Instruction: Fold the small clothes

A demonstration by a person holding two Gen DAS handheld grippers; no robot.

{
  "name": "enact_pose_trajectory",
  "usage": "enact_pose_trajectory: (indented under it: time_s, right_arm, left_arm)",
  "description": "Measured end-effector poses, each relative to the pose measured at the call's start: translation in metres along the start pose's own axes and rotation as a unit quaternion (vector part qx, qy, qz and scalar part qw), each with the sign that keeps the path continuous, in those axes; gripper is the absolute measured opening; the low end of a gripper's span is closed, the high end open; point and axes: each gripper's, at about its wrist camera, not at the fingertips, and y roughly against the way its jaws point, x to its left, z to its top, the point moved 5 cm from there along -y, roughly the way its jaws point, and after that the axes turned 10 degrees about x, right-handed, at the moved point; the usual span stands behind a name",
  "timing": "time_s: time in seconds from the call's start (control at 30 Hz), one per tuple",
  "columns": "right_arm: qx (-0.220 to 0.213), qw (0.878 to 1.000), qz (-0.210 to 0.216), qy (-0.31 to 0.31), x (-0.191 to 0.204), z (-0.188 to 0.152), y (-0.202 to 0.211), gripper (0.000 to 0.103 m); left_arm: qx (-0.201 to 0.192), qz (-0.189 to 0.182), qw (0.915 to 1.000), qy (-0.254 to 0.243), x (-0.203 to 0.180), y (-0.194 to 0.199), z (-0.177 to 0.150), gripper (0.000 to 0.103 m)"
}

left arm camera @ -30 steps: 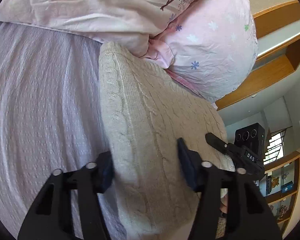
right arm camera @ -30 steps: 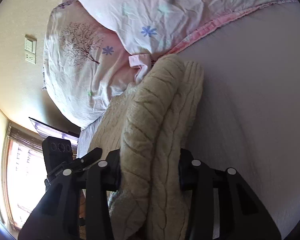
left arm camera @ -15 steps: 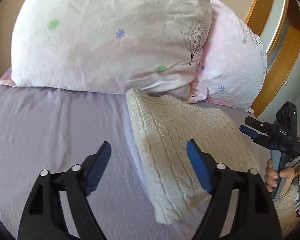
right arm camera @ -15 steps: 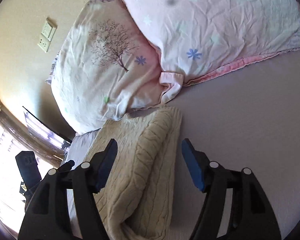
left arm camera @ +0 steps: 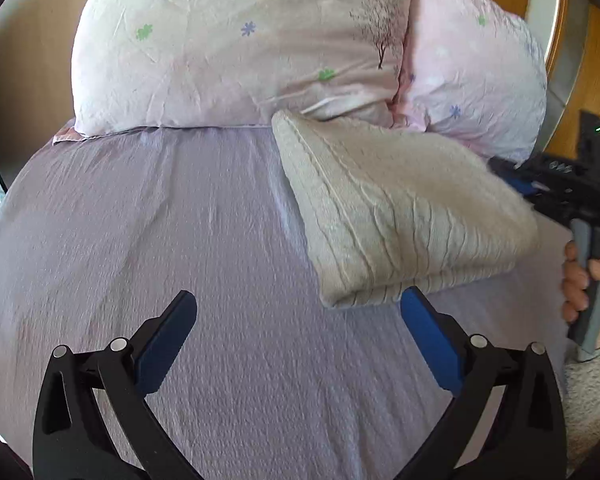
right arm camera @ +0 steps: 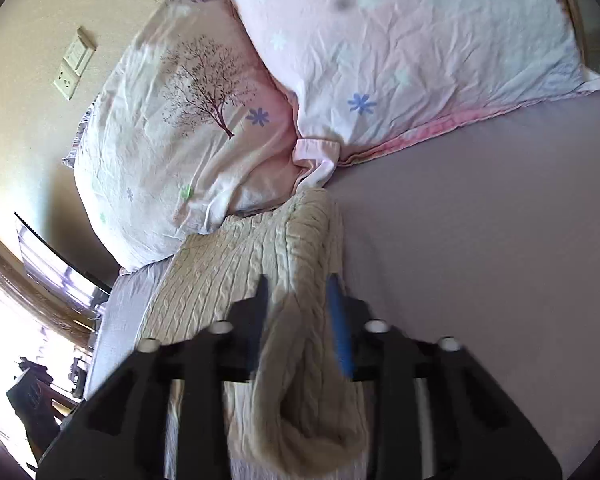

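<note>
A folded cream cable-knit sweater (left arm camera: 388, 208) lies on the lilac bed sheet (left arm camera: 180, 220), its far end against the pillows. My left gripper (left arm camera: 298, 334) is open and empty, hovering over bare sheet just in front of the sweater's near corner. In the right wrist view my right gripper (right arm camera: 300, 308) is shut on the sweater's (right arm camera: 236, 264) near folded edge, with a bunch of knit between the fingers. In the left wrist view the right gripper shows blurred at the sweater's right side, with the hand holding it (left arm camera: 580, 280).
Two pink floral pillows (left arm camera: 236, 44) (right arm camera: 400, 48) lean at the head of the bed. A wooden headboard (left arm camera: 588, 60) stands at the right. A wall socket (right arm camera: 70, 68) and a bright window (right arm camera: 4, 320) show in the right wrist view.
My left gripper has pulled back off the sweater and stays open. My right gripper was open over the sweater's edge half a second ago and has now closed on it.
</note>
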Motion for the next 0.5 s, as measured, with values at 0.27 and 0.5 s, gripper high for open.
enact_pose_trajectory:
  time_s: [0.27,0.5]
  right_arm:
    - [0.024,0.987,-0.130,0.096,0.011,-0.085,0.032,0.101]
    - [0.072,0.968,-0.198,0.140,0.032,-0.106,-0.024,0.101]
  left_arm:
    - [0.041,0.022,0.9988,-0.017,-0.016,-0.031,-0.013,0.102]
    - [0.047,0.046,0.9977,-0.019,-0.018,-0.040,-0.016,0.102]
